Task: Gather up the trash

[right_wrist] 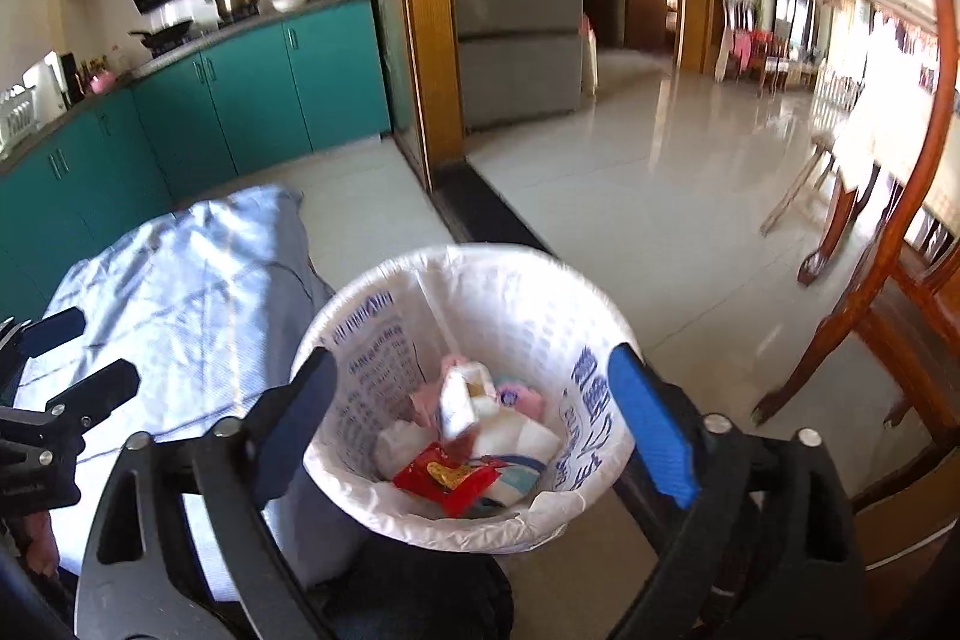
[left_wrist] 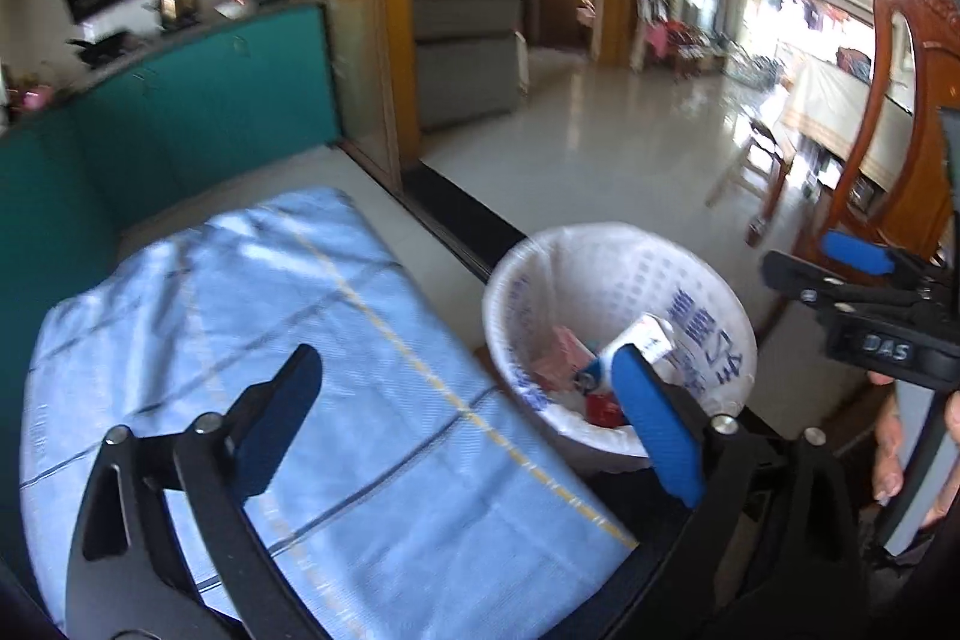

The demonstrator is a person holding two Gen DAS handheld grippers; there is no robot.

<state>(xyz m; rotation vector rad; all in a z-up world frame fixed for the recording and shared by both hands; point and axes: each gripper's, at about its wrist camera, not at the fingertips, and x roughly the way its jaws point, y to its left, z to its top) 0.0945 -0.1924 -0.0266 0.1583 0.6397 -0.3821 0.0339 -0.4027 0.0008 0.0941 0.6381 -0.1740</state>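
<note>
A white bin lined with a printed white bag stands on the floor beside a table under a light blue cloth. It holds several pieces of trash: a red wrapper, white packets and pink scraps. The bin also shows in the left wrist view. My right gripper is open and empty, hovering right over the bin's mouth. My left gripper is open and empty above the cloth's right edge, its right finger over the bin's rim. The right gripper shows at the right of the left wrist view.
Teal kitchen cabinets with a stove and pots run along the left. A wooden door frame and grey refrigerator stand behind. A wooden chair and dining table are on the right. Shiny tiled floor stretches beyond.
</note>
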